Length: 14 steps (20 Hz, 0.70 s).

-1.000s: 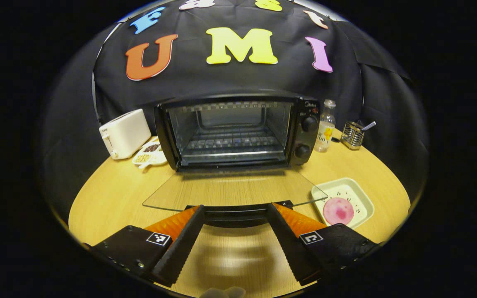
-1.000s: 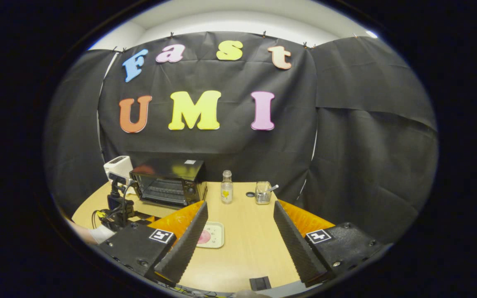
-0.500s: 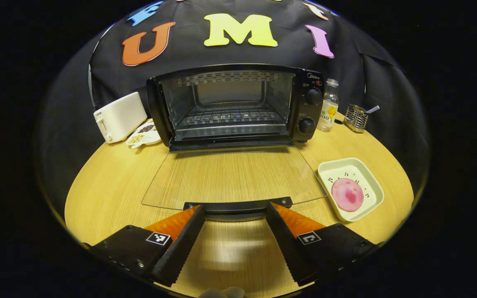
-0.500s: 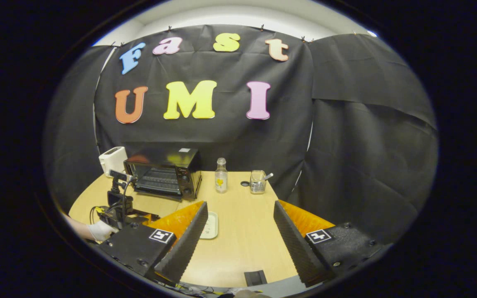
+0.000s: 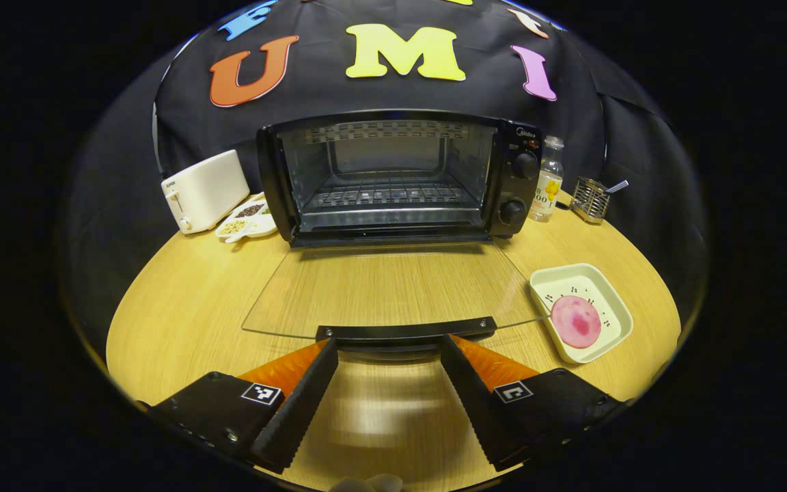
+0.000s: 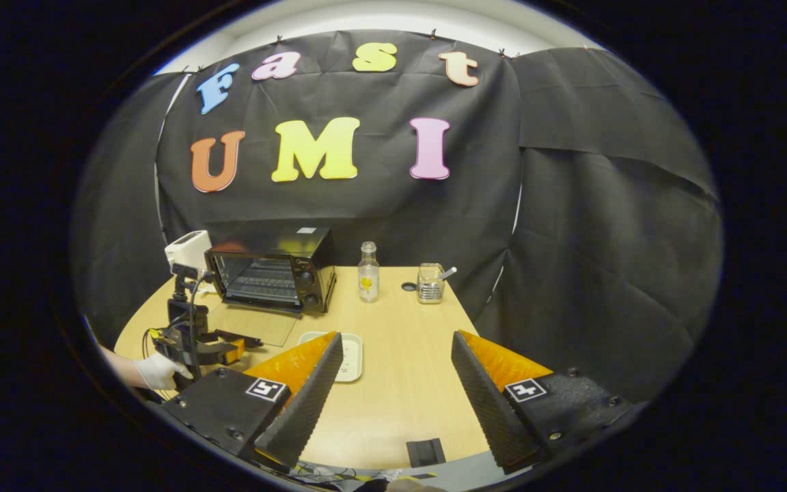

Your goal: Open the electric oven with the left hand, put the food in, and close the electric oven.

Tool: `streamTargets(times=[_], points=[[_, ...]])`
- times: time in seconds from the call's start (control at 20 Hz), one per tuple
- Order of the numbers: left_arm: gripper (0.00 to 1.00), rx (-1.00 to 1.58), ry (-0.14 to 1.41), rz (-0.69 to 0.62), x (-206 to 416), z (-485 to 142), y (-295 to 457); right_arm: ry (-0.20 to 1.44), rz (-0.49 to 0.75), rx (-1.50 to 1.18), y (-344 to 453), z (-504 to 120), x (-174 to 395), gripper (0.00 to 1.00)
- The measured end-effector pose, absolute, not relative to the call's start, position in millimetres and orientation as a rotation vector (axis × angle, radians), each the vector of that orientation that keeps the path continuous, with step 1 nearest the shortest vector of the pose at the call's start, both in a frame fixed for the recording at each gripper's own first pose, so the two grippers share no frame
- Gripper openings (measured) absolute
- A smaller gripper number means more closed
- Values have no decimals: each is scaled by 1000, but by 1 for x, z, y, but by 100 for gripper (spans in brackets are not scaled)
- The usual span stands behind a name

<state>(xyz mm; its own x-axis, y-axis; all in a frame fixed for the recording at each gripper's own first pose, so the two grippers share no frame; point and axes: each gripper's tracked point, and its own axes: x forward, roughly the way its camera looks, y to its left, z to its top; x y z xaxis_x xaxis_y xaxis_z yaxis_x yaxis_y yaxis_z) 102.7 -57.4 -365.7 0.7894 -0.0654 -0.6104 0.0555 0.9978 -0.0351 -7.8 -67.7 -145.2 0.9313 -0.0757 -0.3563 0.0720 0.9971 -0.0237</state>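
- Step 1 looks done: oven (image 5: 400,178) door (image 5: 393,290) is folded fully down, glass lying flat just above the table (image 5: 182,321), rack inside bare.
- Your left gripper (image 5: 388,362) is spread wide, holding nothing; its tips sit just behind the door handle (image 5: 406,333), one to each side, not pinching it.
- Food (image 5: 576,321), a pink round slice, sits in the white dish (image 5: 611,301) on the table, just right of the open door's corner. Not picked up yet.
- Your right gripper (image 6: 393,369) is also wide apart & empty, hanging over the near table edge, well back from the oven; dish (image 6: 352,355) peeks out beside its left finger.
- Left to do, as I judge it: grab food w/ right, set it on the rack, then lift the door shut w/ left. Roughly a third through.
- Surface: round light-wood table, smooth, some glare near you.
- Around the oven: white toaster (image 5: 203,191) & a small dish of grains (image 5: 246,220) to its left; bottle (image 5: 548,181) & wire utensil holder (image 5: 590,199) to its right.
- Room: black cloth walls close round the back, pale ceiling above.
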Motion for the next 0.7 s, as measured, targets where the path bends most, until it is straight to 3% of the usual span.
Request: streamTargets(times=[0.55, 0.7], points=[[97, -42, 416, -12, 13, -245, 12, 525, 24, 72, -38, -235, 45, 100], [97, -30, 376, 11, -17, -211, 35, 599, 36, 125, -30, -269, 68, 96]])
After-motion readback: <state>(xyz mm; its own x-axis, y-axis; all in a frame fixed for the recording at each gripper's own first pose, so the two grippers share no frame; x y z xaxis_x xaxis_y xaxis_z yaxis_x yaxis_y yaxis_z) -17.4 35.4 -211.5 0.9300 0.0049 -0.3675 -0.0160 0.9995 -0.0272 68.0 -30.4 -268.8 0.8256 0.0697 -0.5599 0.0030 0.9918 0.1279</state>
